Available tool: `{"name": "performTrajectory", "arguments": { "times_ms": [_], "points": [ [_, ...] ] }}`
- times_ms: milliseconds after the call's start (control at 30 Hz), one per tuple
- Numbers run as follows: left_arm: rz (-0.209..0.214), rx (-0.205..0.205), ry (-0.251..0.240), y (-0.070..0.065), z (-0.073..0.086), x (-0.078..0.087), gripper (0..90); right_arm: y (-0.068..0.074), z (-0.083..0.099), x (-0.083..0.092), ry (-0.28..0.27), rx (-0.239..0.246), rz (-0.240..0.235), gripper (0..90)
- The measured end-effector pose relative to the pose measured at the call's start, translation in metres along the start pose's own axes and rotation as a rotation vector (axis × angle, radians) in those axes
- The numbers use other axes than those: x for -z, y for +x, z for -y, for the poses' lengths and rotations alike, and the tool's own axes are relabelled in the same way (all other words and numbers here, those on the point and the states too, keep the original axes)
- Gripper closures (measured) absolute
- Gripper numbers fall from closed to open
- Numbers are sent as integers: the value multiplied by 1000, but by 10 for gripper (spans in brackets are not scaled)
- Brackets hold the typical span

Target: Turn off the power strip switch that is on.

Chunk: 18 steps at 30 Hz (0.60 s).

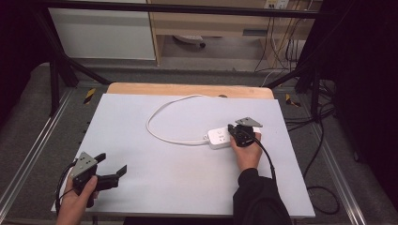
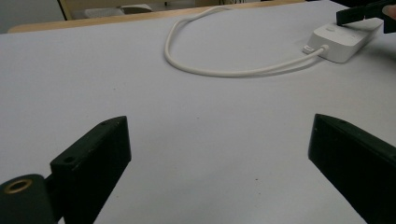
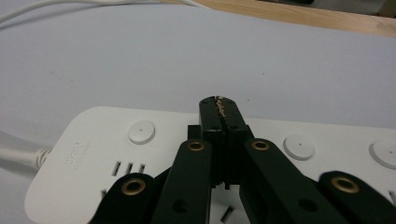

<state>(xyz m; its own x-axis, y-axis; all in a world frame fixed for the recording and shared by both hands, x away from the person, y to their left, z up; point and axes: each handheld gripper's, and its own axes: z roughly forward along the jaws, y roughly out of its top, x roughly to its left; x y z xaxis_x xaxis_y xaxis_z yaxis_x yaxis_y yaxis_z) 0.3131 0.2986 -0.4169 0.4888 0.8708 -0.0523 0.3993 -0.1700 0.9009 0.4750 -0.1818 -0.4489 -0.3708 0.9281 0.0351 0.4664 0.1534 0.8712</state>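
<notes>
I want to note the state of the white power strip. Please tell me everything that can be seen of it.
The power strip is a flat white block, plastic by its look, with rounded corners. Its top carries round buttons, slot sockets and a faint logo. It lies flat on the pale table sheet, right of the middle. A white cable leaves its left end and loops away toward the table's far edge. The right gripper, jaws shut, is over its top; contact cannot be told.

A white power strip (image 1: 219, 137) lies on the grey table (image 1: 155, 164).
</notes>
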Motion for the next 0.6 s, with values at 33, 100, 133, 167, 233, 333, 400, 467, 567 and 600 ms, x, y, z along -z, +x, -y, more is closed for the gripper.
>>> {"name": "performTrajectory", "arguments": {
  "times_ms": [33, 100, 133, 167, 233, 333, 400, 467, 567, 600],
  "points": [
    [0, 0, 0, 0, 0, 0, 58, 0, 0, 0, 0, 0, 0, 900],
    [1, -2, 1, 0, 0, 0, 58, 0, 0, 0, -1, 4, -1, 900],
    [1, -1, 1, 0, 0, 0, 58, 0, 0, 0, 1, 7, -1, 900],
    [1, -1, 1, 0, 0, 0, 58, 0, 0, 0, 2, 8, -1, 900],
    [1, 0, 1, 1, 0, 0, 58, 0, 0, 0, 2, 11, -1, 900],
    [0, 2, 1, 1, 0, 0, 58, 0, 0, 0, 4, 9, -5, 900],
    [1, 1, 1, 1, 0, 0, 58, 0, 0, 0, 6, 10, -5, 900],
    [2, 1, 0, 1, 0, 0, 58, -1, 0, 0, 1, 5, -5, 900],
    [2, 4, -1, 1, 0, 1, 58, 0, 0, 0, 4, 7, -5, 900],
    [1, 5, 0, 1, 0, 1, 58, 0, 0, 0, 4, 9, -5, 900]
  ]
}}
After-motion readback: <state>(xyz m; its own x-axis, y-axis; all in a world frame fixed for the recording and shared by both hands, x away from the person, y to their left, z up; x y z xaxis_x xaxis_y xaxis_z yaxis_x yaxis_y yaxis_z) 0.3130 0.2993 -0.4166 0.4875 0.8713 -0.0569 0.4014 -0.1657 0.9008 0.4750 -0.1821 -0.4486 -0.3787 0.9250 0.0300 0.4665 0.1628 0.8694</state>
